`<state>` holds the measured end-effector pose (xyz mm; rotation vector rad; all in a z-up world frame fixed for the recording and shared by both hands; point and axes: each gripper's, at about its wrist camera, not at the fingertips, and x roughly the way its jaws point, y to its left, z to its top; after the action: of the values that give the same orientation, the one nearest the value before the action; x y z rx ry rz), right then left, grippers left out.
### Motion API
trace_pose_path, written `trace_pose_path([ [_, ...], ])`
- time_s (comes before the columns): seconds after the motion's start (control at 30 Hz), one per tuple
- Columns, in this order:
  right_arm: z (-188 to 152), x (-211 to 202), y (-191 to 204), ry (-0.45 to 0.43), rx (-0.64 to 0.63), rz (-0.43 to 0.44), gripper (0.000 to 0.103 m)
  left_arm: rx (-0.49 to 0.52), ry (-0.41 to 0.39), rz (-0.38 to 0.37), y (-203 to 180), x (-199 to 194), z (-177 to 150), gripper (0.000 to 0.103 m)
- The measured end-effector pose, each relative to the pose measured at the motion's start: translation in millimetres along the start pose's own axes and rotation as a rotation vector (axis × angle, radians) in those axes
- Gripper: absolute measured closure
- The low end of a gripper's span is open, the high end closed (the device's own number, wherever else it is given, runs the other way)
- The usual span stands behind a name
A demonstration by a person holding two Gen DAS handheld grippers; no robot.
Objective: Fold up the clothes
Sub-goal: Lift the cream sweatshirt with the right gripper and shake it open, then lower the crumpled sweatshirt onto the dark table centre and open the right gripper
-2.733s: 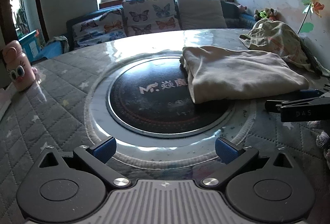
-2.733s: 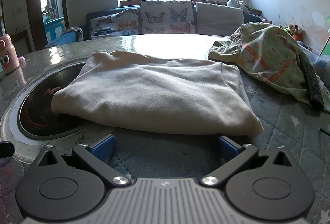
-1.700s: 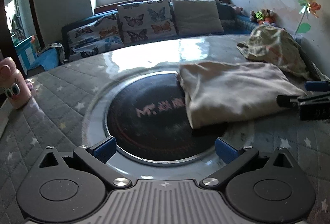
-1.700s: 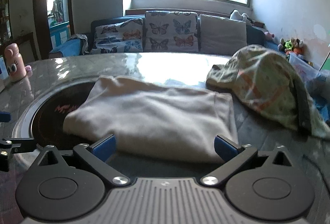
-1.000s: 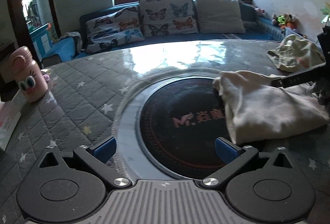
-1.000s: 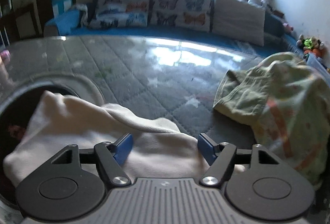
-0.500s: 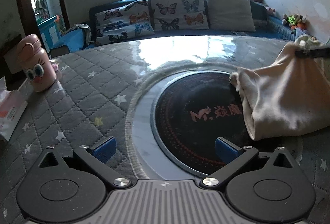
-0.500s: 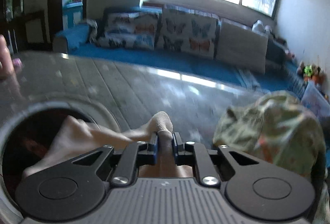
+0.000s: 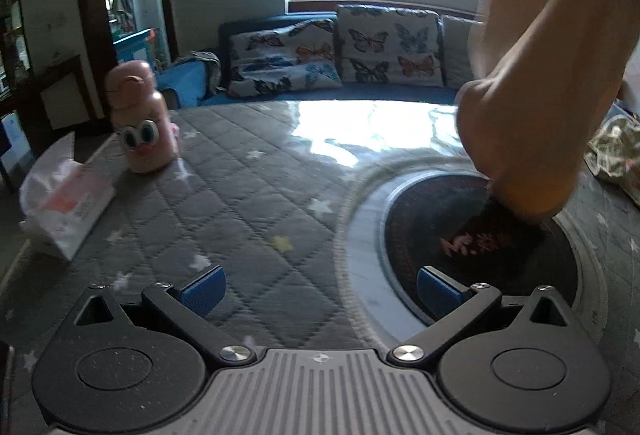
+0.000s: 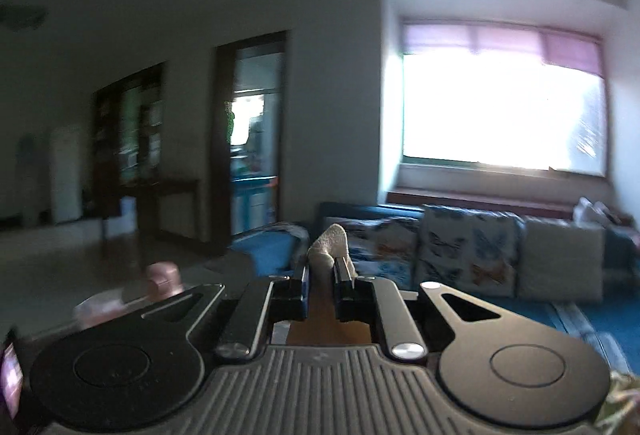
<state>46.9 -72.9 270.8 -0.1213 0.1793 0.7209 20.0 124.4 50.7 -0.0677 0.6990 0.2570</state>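
Note:
A folded cream garment [image 9: 532, 83] hangs in the air at the right of the left wrist view, its lower end just above the dark round inset [image 9: 480, 247] of the table. My right gripper [image 10: 322, 271] is shut on a fold of this cream garment [image 10: 328, 239] and is raised high, facing the room. My left gripper [image 9: 320, 285] is open and empty, low over the grey quilted table cover [image 9: 240, 203], left of the hanging garment.
A pink bottle with cartoon eyes [image 9: 140, 119] and a tissue pack [image 9: 64, 203] sit at the table's left. A patterned green garment [image 9: 616, 151] lies at the right edge. A sofa with butterfly cushions [image 9: 340, 55] stands behind the table.
My right gripper closed on the cream garment and lifted it high off the table. My left gripper moved left and back, staying open.

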Motion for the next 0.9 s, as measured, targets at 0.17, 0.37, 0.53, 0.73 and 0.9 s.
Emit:
trace_pose_path([
  [0.17,-23.3,-3.3,17.0,0.124,-0.081,0.017,0.091,-0.024,-0.009,-0.012,9.7,-8.2,-3.7,0.0],
  [0.37,-64.4,-13.5,35.1,0.248,-0.087,-0.035,0.08,-0.002,-0.002,-0.057,0.1,-14.3,-16.2,0.0],
  [0.53,-100.3,-29.6,47.8,0.324,-0.042,-0.053,0.067,0.019,0.014,-0.105,-11.5,-15.8,-27.4,0.0],
  [0.73,-140.1,-41.8,57.5,0.399,0.012,-0.077,0.05,0.024,0.016,-0.132,-18.4,-23.0,-38.5,0.0],
  [0.9,-164.5,-45.1,62.3,0.444,0.091,-0.068,0.045,0.026,0.008,-0.126,-19.4,-30.0,-44.0,0.0],
])
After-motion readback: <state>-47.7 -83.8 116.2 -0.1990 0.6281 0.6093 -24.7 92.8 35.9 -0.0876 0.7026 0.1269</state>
